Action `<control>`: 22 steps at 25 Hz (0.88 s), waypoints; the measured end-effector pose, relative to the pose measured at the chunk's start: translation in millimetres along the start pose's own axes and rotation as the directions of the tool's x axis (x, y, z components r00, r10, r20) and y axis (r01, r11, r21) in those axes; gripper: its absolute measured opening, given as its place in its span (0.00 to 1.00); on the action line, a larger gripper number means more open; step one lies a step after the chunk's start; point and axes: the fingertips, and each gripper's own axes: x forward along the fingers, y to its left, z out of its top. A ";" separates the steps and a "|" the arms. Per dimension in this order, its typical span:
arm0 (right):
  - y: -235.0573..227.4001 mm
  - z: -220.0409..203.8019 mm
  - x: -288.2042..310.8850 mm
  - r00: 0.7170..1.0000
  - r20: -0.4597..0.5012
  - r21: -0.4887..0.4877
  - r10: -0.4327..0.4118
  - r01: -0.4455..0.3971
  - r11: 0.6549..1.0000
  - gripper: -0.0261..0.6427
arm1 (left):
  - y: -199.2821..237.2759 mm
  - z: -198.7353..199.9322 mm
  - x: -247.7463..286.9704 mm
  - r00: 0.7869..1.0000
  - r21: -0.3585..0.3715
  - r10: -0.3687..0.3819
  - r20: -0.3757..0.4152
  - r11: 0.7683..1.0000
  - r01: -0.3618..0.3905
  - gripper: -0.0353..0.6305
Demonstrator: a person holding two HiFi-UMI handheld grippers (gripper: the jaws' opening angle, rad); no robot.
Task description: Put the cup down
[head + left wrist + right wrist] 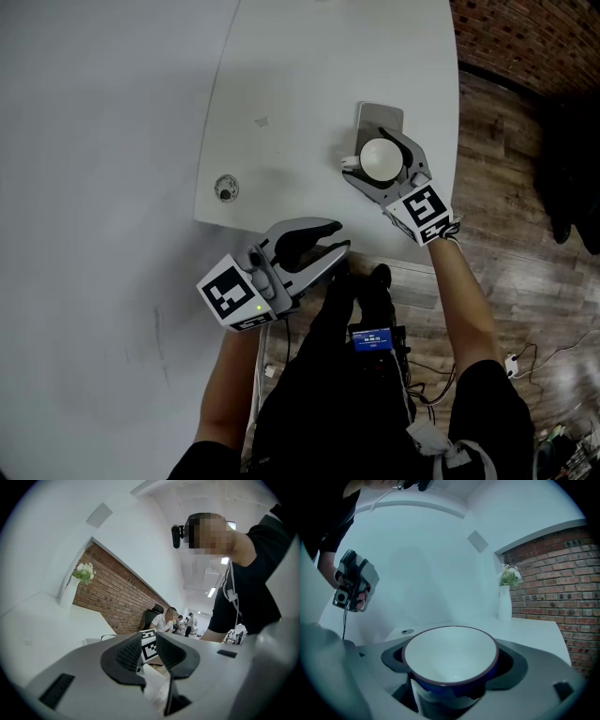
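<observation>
A cup (382,159) with a white inside and blue outside sits upright between the jaws of my right gripper (375,155), which is shut on it. It is over the near right part of the white table (309,84), just in front of a grey square pad (380,114). The right gripper view shows the cup (450,656) filling the jaws of the right gripper (452,662); whether its base touches the table is hidden. My left gripper (337,237) hangs off the table's near edge, open and empty, its pads (129,651) a little apart.
A round grommet (225,187) sits in the table near its front left corner. A white vase with flowers (505,602) stands at the far end by the brick wall (553,588). Wood floor (506,187) with cables lies to the right. People sit in the distance (168,620).
</observation>
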 end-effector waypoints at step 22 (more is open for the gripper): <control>17.9 36.9 -82.2 0.999 -0.007 0.119 -0.041 0.042 0.992 0.80 | -29.6 18.9 -27.1 0.999 0.038 0.036 0.035 0.999 -0.037 0.18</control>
